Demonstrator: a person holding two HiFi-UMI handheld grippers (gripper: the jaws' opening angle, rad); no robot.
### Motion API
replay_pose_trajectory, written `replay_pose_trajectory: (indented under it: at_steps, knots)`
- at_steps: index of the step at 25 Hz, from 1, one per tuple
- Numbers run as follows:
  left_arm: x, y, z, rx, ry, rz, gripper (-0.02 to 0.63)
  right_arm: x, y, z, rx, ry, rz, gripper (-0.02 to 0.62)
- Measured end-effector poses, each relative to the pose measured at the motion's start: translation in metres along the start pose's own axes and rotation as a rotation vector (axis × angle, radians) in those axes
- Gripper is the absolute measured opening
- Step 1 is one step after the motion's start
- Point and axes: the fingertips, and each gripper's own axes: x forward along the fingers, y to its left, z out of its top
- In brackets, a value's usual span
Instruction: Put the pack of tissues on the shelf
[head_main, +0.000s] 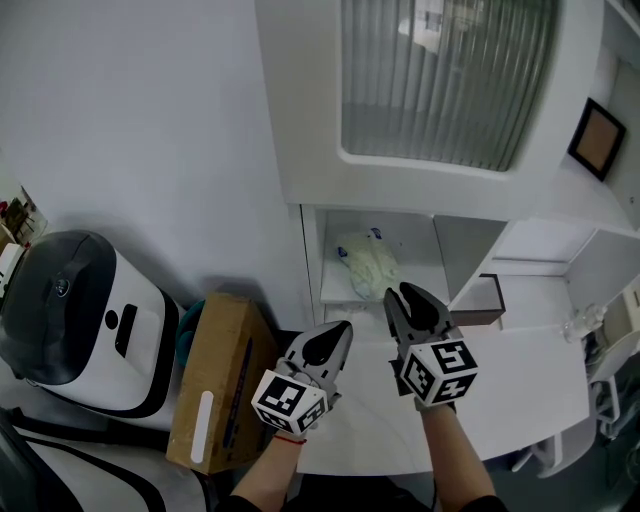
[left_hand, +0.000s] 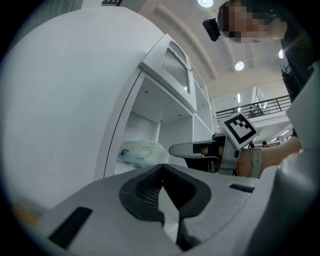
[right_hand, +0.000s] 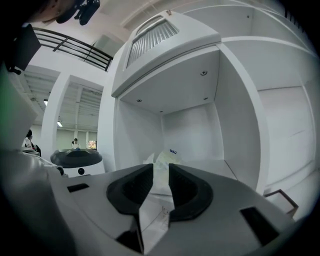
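With the pack (head_main: 367, 263) already lying on the shelf (head_main: 330, 290), we hold our right gripper (head_main: 403, 295) just before it, jaws slightly apart and pinching nothing, while our left gripper (head_main: 343, 330), jaws pressed together, idles alongside.

The pack of tissues (head_main: 368, 262) is wrapped in thin, crinkled, slightly shiny plastic film. The shelf (head_main: 335, 292) under it and the bench (head_main: 520, 390) are smooth white board with a satin finish. Above, the cabinet door (head_main: 440, 80) is ribbed translucent glass. At far left the appliance (head_main: 90, 320) is glossy white and dark plastic; the box (head_main: 215, 375) beside it is matt brown cardboard. The left tool (head_main: 343, 328) and right tool (head_main: 397, 293) have matt grey plastic shells with black ribbed pads.
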Motion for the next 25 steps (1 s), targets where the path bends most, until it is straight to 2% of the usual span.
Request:
replay_pose_trajectory:
  at_steps: [2, 4, 11, 25]
  knots:
    - [0.002, 0.000, -0.001, -0.003, -0.001, 0.001, 0.006, -0.002, -0.002, -0.004, 0.011, 0.012, -0.004, 0.032]
    - [0.003, -0.001, -0.001, -0.004, 0.000, -0.001, 0.006, -0.002, -0.002, -0.008, 0.019, 0.023, 0.005, 0.005]
    - [0.006, -0.001, -0.003, -0.007, 0.004, 0.008, 0.006, 0.006, 0.007, -0.017, 0.022, 0.061, 0.055, 0.004]
    - [-0.002, 0.024, -0.004, 0.000, 0.012, 0.065, 0.006, 0.038, 0.013, -0.021, 0.035, 0.086, 0.062, 0.004]
